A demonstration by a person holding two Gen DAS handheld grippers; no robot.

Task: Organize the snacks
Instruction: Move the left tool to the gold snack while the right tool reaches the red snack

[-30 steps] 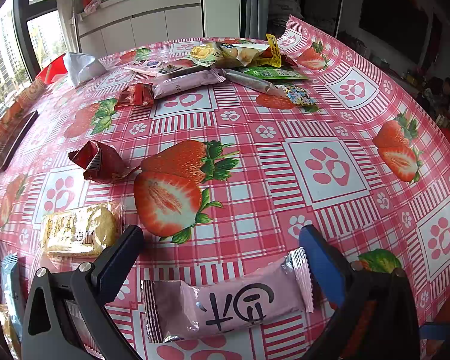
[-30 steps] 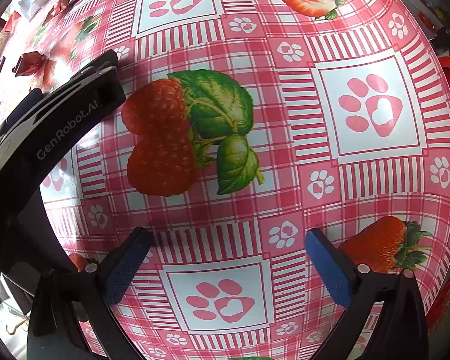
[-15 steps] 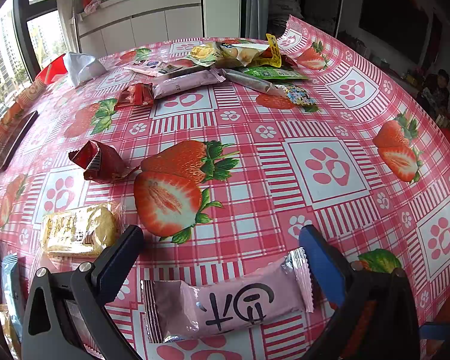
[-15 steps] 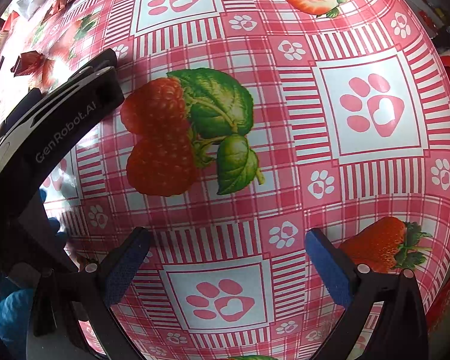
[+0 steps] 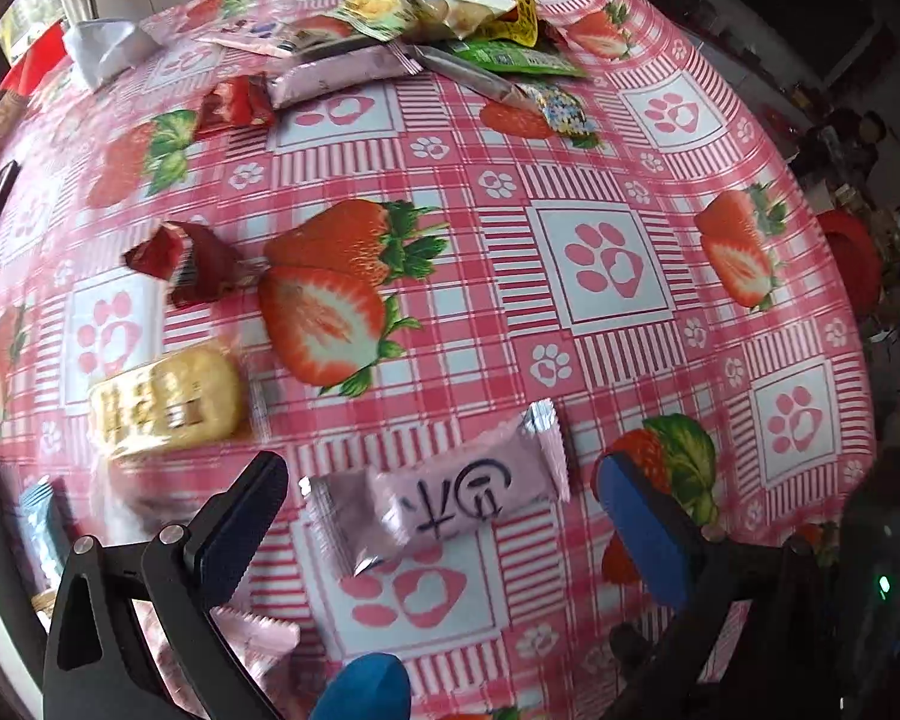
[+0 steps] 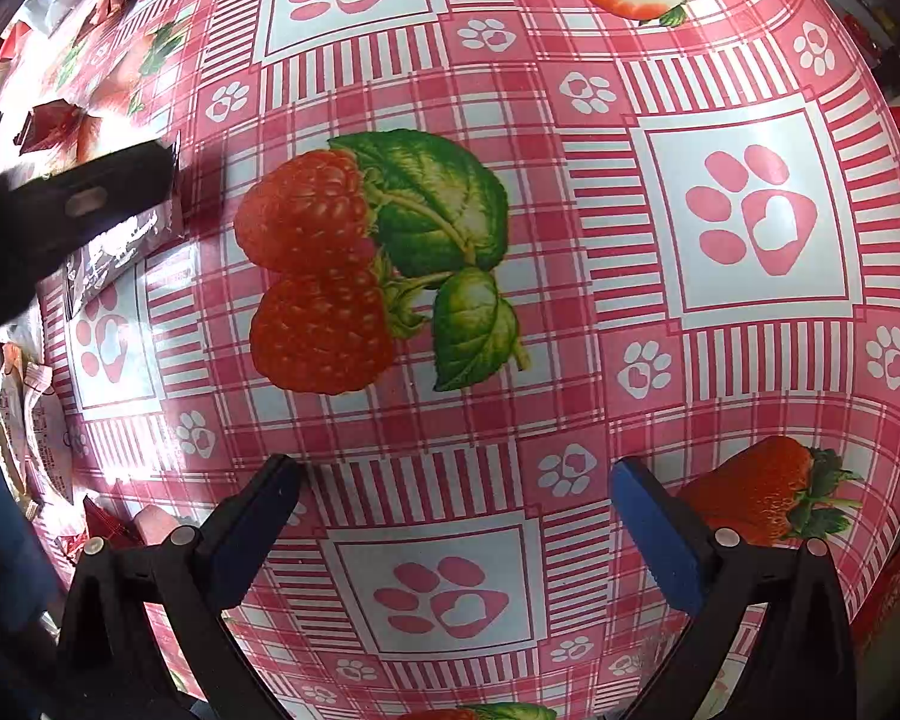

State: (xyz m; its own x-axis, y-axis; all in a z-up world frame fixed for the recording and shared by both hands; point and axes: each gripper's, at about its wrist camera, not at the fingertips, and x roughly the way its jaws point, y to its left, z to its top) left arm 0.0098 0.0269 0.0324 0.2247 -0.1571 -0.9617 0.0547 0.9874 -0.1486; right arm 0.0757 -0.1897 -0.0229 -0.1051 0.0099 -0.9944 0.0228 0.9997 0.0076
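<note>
My left gripper (image 5: 444, 516) is open, its jaws wide apart on either side of a pink wrapped snack (image 5: 450, 495) with black characters that lies on the tablecloth. A yellow biscuit pack (image 5: 165, 402) and a red wrapper (image 5: 189, 261) lie to its left. Several more snacks (image 5: 426, 30) are piled at the far side. My right gripper (image 6: 453, 516) is open and empty above bare tablecloth. The left gripper's arm (image 6: 72, 204) shows at the left of the right wrist view over a dark-looking packet (image 6: 117, 252).
The table (image 5: 600, 258) has a pink checked cloth with strawberries and paw prints. A white packet (image 5: 105, 45) and a red one (image 5: 27, 63) lie far left. More wrappers (image 6: 36, 420) lie at the near left edge. A red stool (image 5: 852, 258) stands to the right.
The left gripper has lifted and tilted, so its view has shifted and the pink snack sits higher between the jaws. In the right wrist view the left gripper's arm has moved away leftward.
</note>
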